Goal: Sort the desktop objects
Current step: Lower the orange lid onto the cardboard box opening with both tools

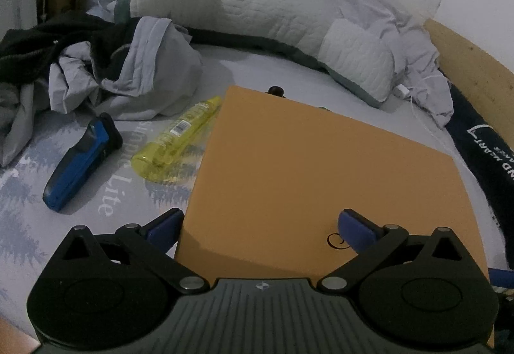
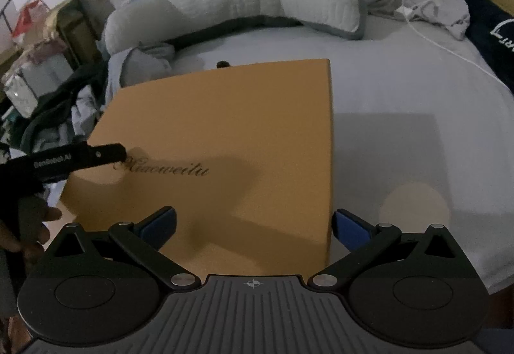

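An orange box lid (image 1: pixel 324 180) with script lettering lies flat on the bed, also seen from the right as the orange box (image 2: pixel 225 145). My left gripper (image 1: pixel 261 230) is open over its near left corner, nothing between the blue pads. My right gripper (image 2: pixel 253 225) is open over its near right edge, empty. A yellow transparent bottle (image 1: pixel 178 138) lies left of the box, and a blue and black shaver (image 1: pixel 80 161) further left. A small dark knob (image 1: pixel 275 91) peeks over the box's far edge. The left gripper's black body (image 2: pixel 70 159) reaches over the box's left side, held by a hand (image 2: pixel 29 225).
A large grey cushion (image 1: pixel 257 10) lies across the back of the bed. Crumpled grey and black clothes (image 1: pixel 112 64) pile at the left. A white cable (image 2: pixel 443 45) runs over the sheet at right, beside a dark printed cloth (image 1: pixel 482 145). A wooden bed frame (image 1: pixel 475 64) bounds the right.
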`<state>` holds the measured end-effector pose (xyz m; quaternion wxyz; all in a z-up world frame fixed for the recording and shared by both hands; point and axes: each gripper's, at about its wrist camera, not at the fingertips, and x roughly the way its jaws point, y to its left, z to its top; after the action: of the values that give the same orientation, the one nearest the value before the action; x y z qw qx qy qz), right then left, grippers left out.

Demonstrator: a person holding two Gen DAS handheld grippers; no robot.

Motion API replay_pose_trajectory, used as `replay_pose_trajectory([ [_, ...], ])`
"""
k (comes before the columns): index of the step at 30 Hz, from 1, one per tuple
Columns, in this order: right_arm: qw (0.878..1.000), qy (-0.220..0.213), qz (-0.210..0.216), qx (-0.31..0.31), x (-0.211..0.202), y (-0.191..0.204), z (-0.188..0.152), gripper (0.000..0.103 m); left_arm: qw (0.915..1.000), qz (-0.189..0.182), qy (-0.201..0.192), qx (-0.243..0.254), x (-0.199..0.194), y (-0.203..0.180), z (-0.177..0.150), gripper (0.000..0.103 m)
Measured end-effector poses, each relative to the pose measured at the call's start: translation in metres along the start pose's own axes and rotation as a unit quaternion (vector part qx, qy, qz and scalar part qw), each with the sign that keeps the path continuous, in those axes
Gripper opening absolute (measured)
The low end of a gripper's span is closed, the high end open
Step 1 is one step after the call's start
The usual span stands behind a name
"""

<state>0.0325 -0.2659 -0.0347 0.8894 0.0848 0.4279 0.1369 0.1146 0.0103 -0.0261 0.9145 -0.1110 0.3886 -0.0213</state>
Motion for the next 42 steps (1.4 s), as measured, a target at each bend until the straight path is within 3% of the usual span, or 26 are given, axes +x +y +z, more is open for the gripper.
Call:
replay_pose_trajectory([
  [18, 0.999, 0.029, -0.017, -0.017, 0.022, 0.004, -0.003, 0.103, 1.0, 0.002, 0.007, 0.004, 0.011, 0.002, -0.008, 0.103],
  [42, 0.999, 0.05, 0.0, 0.002, 0.042, -0.012, 0.012, 0.103, 0.9997, 0.004, -0.001, -0.022, 0.022, 0.006, -0.01, 0.103],
])
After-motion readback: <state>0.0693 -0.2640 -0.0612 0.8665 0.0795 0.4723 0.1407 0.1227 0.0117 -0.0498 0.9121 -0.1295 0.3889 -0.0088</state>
